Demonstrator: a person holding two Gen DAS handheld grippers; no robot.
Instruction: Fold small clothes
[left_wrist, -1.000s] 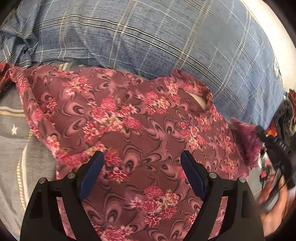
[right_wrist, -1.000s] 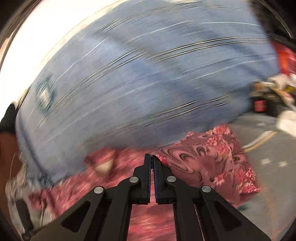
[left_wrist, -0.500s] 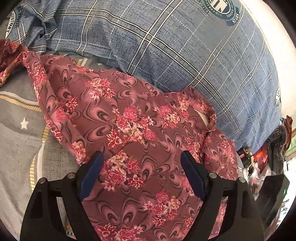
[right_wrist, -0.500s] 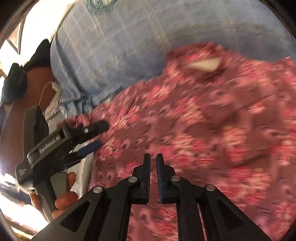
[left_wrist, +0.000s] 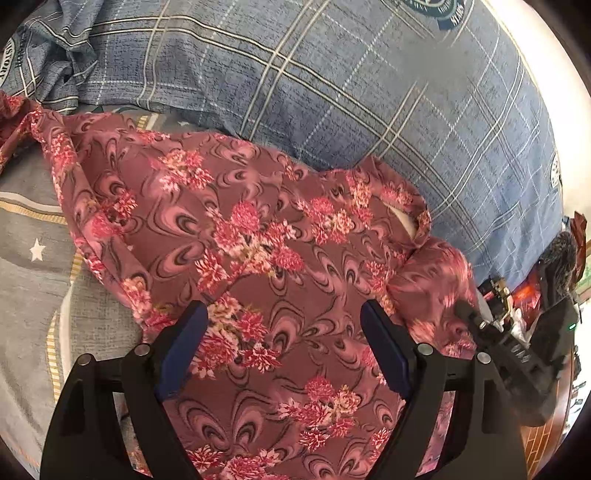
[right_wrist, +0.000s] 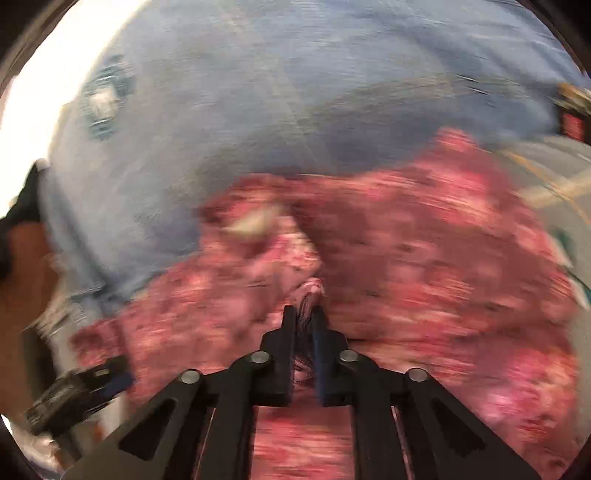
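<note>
A maroon floral garment (left_wrist: 258, 236) lies spread on the bed, its neck opening (left_wrist: 404, 221) toward the plaid pillow. My left gripper (left_wrist: 282, 310) hovers open just above the garment's middle, nothing between its blue pads. The right gripper (right_wrist: 306, 314) is shut on a bunched fold of the same floral cloth (right_wrist: 310, 290); that view is blurred by motion. In the left wrist view the right gripper (left_wrist: 466, 312) sits at the garment's right side, against the blurred, bunched sleeve (left_wrist: 436, 280). The left gripper's body (right_wrist: 74, 391) shows at the lower left of the right wrist view.
A large blue plaid pillow (left_wrist: 369, 92) lies just behind the garment. Grey bedding with a white star (left_wrist: 37, 251) and yellow stripes lies to the left. Cluttered objects (left_wrist: 524, 295) stand past the bed's right edge, over a brick-patterned floor (left_wrist: 543, 443).
The right gripper came down to the garment's right side and took a pinch of floral cloth, bunching the right sleeve. The left gripper stayed open over the garment, barely shifting.
</note>
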